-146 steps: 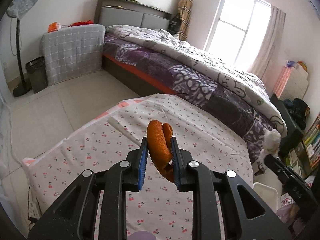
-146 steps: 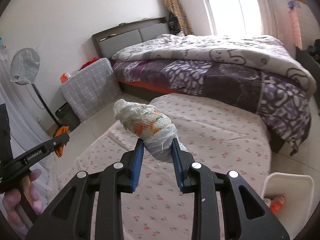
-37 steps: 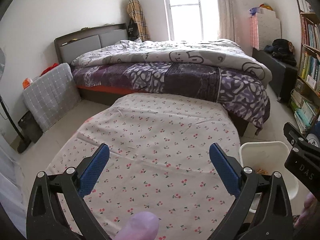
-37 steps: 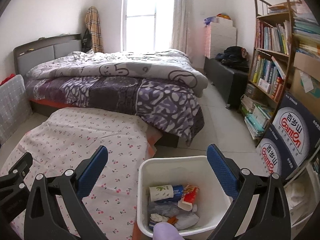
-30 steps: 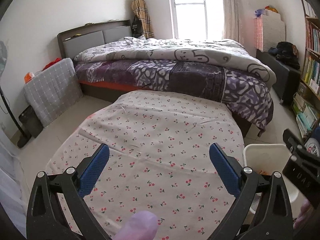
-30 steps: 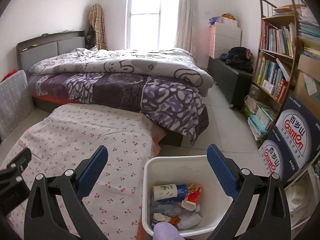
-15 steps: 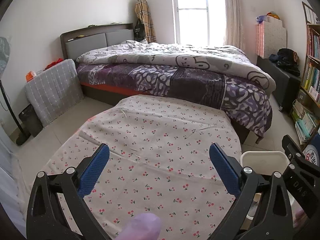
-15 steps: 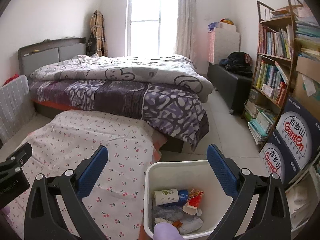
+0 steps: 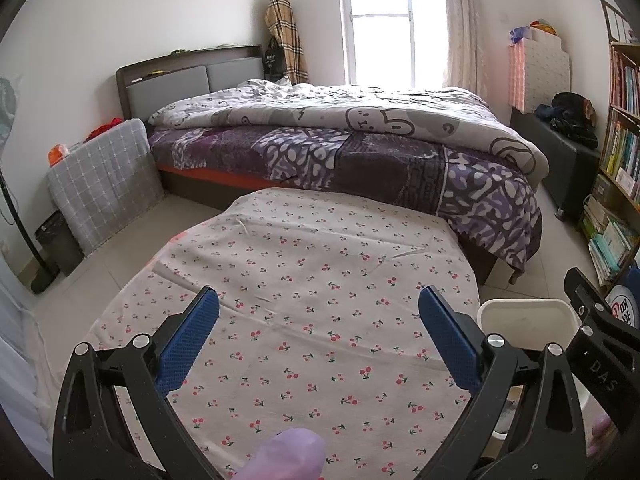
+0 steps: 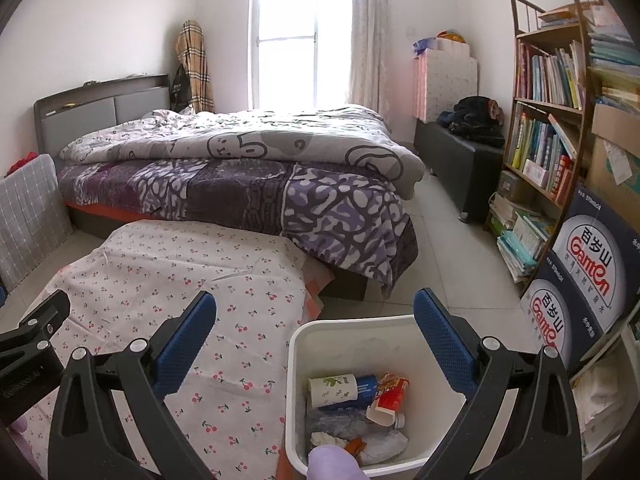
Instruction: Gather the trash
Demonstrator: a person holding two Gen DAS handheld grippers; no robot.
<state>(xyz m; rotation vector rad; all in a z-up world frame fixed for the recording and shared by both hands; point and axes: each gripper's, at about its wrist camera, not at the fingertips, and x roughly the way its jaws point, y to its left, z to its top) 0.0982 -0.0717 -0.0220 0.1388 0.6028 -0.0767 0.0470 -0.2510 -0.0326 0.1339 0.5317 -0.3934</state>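
Bedroom scene: cherry-print cloth tabletop [image 9: 320, 300] sits bare beside the purple-quilted bed [image 10: 240, 184]. Both the left hand-held gripper [image 9: 318, 340] and right hand-held gripper [image 10: 316, 336] are spread wide, holding nothing. Crumpled wrappers and cup trash [image 10: 352, 412] lie in the white plastic bin [image 10: 296, 360], parked at the tabletop's edge, probably for easy drops.

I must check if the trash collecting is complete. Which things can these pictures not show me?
- White bin bottom: right view, purple blob and gripper arms cover part.
- Bin contents: left view, the left gripper blocks them.
- Floor beyond the cherry-print cloth: hidden.
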